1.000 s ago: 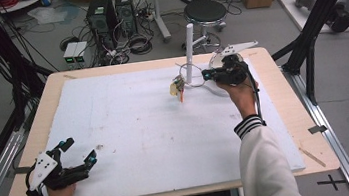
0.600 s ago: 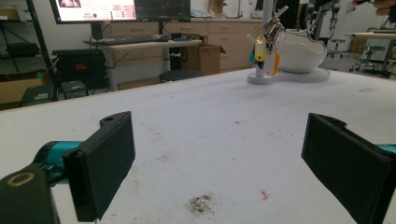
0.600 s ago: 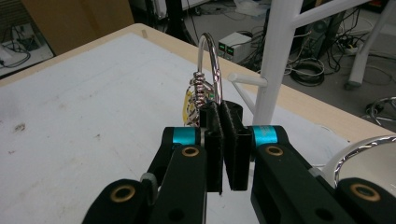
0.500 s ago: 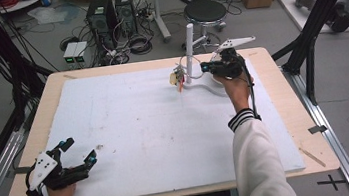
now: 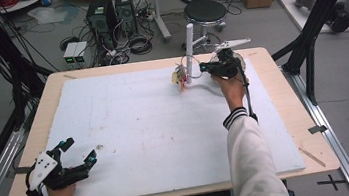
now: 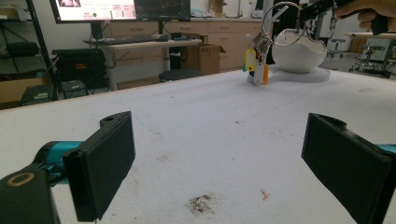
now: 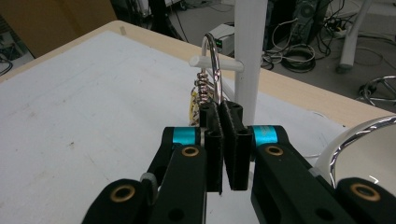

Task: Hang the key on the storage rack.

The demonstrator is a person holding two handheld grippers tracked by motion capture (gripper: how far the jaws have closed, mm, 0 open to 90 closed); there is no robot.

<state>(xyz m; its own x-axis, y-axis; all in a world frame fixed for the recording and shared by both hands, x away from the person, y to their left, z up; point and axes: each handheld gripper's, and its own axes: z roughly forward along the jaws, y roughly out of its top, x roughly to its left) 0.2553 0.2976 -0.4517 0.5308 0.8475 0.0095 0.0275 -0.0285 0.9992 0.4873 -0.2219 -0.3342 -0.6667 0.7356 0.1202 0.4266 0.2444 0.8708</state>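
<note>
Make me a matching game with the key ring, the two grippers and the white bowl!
Things:
1. key ring
2. left gripper
3. right gripper
4. white bowl

States:
A. jaws wide apart, nothing between them
B. looped over the peg of the white post
C. sits on the table beside the post
D. shut on the ring

Pairs: 1-B, 2-A, 3-D, 4-C

**Count on the table**

One ring [image 7: 214, 70] with tags [image 6: 256, 63], one white post [image 5: 189, 51] far right, one bowl [image 6: 299, 51] beside it, two grippers: left [image 5: 79, 151] near, right [image 5: 204, 67] far.
</note>
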